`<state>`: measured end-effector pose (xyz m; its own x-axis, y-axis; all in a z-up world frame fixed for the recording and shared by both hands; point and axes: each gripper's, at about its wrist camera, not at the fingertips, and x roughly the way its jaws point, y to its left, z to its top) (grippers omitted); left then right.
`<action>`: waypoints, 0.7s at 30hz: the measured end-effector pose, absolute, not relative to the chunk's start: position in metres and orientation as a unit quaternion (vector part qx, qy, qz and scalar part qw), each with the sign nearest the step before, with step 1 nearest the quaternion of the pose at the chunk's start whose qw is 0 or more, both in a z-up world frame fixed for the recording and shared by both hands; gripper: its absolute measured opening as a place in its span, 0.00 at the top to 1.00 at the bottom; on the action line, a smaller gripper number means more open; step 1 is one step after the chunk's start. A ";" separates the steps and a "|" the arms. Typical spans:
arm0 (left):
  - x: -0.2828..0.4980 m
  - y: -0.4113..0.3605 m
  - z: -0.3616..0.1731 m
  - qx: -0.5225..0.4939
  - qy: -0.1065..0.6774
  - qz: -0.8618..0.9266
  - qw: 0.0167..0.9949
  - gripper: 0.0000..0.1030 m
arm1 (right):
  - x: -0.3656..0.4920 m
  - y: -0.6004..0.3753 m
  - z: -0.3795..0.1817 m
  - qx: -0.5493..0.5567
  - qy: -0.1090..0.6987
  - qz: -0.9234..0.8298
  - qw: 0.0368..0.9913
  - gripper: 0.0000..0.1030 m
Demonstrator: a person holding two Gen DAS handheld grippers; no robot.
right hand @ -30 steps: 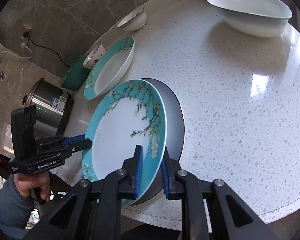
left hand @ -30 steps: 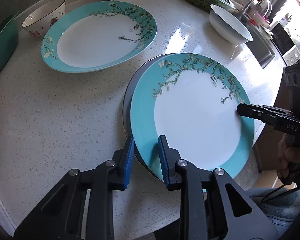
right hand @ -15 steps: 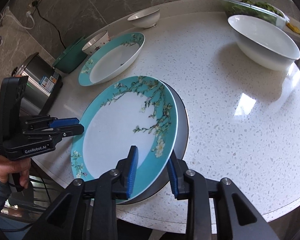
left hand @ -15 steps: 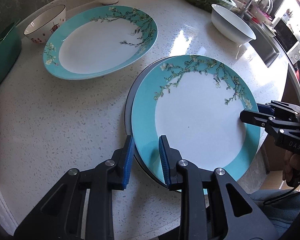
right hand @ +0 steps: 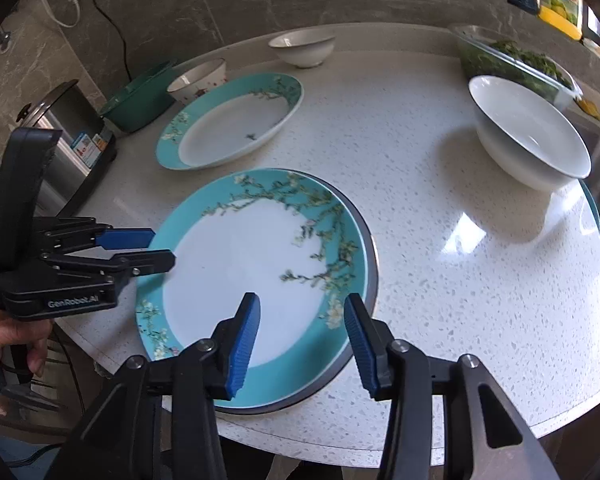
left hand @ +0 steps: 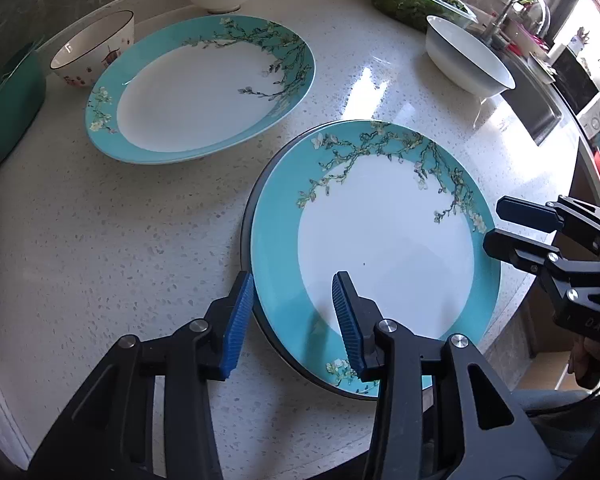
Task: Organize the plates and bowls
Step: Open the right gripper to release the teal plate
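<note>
Both tools, left and right, are spreading off the teal plate, now stacked on a grey plate at the table's near edge; next, I'd guess, the far plate needs gripping by its rim.

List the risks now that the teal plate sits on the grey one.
1. The teal floral plate sits off-centre on the grey plate, and the stack overhangs the countertop edge; a nudge could tip it.
2. Both the left gripper and right gripper are opening with the rim between their jaws; pulling away carelessly could drag the plate.
</note>
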<state>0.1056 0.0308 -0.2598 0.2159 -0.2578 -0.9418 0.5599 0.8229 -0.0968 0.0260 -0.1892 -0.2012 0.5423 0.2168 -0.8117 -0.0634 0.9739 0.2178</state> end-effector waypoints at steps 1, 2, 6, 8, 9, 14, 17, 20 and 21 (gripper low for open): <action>0.105 0.032 -0.256 0.125 0.564 -0.266 0.771 0.61 | 0.026 -0.188 -0.198 0.076 0.469 0.081 0.876 0.53; 0.104 0.034 -0.253 0.120 0.561 -0.264 0.775 0.52 | 0.025 -0.188 -0.196 0.075 0.466 0.082 0.878 0.49; 0.101 0.053 -0.229 0.067 0.531 -0.244 0.809 0.00 | 0.025 -0.199 -0.184 0.086 0.450 0.084 0.885 0.07; 0.102 0.064 -0.219 0.044 0.523 -0.225 0.821 0.00 | 0.028 -0.203 -0.181 0.086 0.452 0.084 0.884 0.00; 0.103 0.070 -0.215 0.032 0.521 -0.215 0.826 0.00 | 0.029 -0.204 -0.179 0.083 0.453 0.084 0.883 0.00; 0.103 0.092 -0.195 -0.009 0.502 -0.177 0.847 0.00 | 0.038 -0.206 -0.164 0.071 0.445 0.093 0.888 0.00; 0.104 0.095 -0.185 -0.001 0.478 -0.168 0.862 0.00 | 0.045 -0.203 -0.157 0.059 0.439 0.107 0.890 0.00; 0.107 0.098 -0.178 -0.002 0.469 -0.170 0.867 0.00 | 0.052 -0.197 -0.151 0.041 0.433 0.117 0.893 0.00; 0.109 0.097 -0.177 -0.005 0.474 -0.174 0.863 0.00 | 0.055 -0.195 -0.149 0.037 0.432 0.117 0.893 0.00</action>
<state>0.1092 0.0973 -0.1773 0.4903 -0.3053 -0.8163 0.2956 0.9394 -0.1737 0.0552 -0.1950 -0.1492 0.5990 0.2413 -0.7635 -0.1772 0.9698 0.1675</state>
